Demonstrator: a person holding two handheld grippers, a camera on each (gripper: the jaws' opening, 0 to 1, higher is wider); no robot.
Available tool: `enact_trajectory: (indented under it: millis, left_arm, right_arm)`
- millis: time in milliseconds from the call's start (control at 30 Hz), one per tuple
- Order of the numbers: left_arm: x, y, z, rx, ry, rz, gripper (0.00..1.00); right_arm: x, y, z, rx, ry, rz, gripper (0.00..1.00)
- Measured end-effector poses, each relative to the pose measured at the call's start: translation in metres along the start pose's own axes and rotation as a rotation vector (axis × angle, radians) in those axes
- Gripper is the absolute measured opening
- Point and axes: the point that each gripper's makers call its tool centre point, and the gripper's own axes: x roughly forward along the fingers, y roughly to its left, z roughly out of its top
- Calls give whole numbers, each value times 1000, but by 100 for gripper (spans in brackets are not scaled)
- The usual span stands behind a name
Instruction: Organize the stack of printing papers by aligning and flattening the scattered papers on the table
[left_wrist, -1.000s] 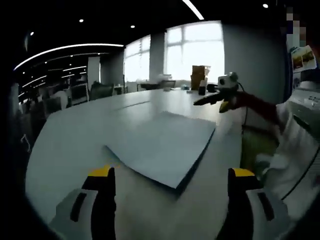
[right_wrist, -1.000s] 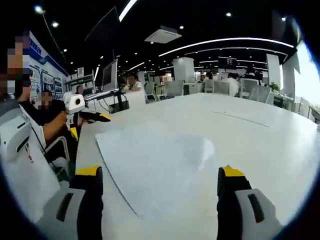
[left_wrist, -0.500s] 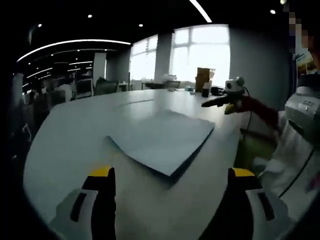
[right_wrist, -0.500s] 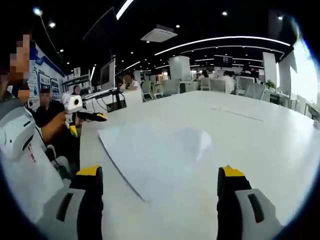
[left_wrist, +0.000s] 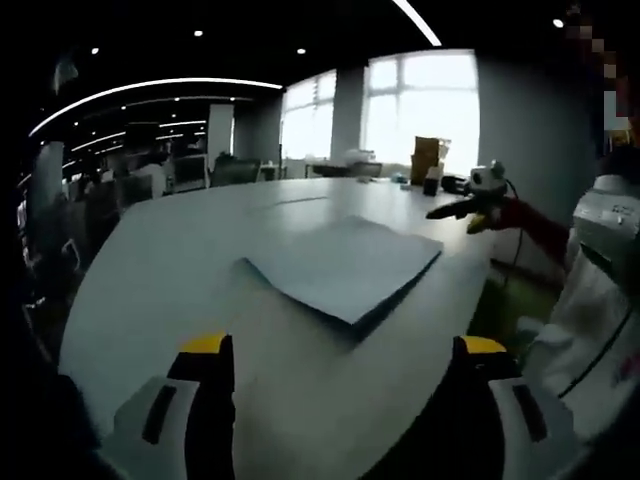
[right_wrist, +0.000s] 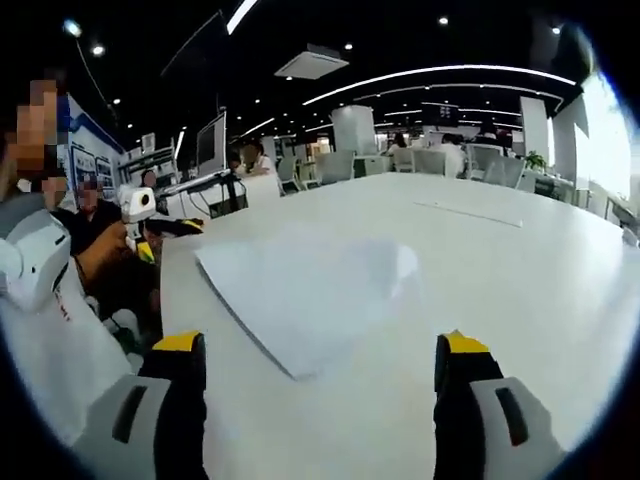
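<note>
My left hand-held gripper and right hand-held gripper gape wide, empty. Both stand short of the paper stack on the worktop. Sheets appear aligned.

A broad white bench with a rounded edge carries the paper stack. The stack lies flat near the bench's edge. A cardboard box stands at the far end.

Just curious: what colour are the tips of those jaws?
Yellow, clearest on the right gripper in the right gripper view.
</note>
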Motion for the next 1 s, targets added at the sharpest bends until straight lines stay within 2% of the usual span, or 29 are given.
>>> enact_trajectory:
  millis: [233,367,667,1000]
  left_arm:
    - [-4,-1,2,5,-3,13,92]
    - [-1,-5,4,14,-9,1,91]
    - [-1,-10,2,18,-9,-10,92]
    - [-6,-8,-5,6,-4,-3,93]
  right_arm:
    - [2,2,0,-2,0,11,90]
    - [0,3,2,-20,3,18,90]
    - [-12,3,1,-29,7,-10,90]
    - [-23,13,-5,-42,32,-44,90]
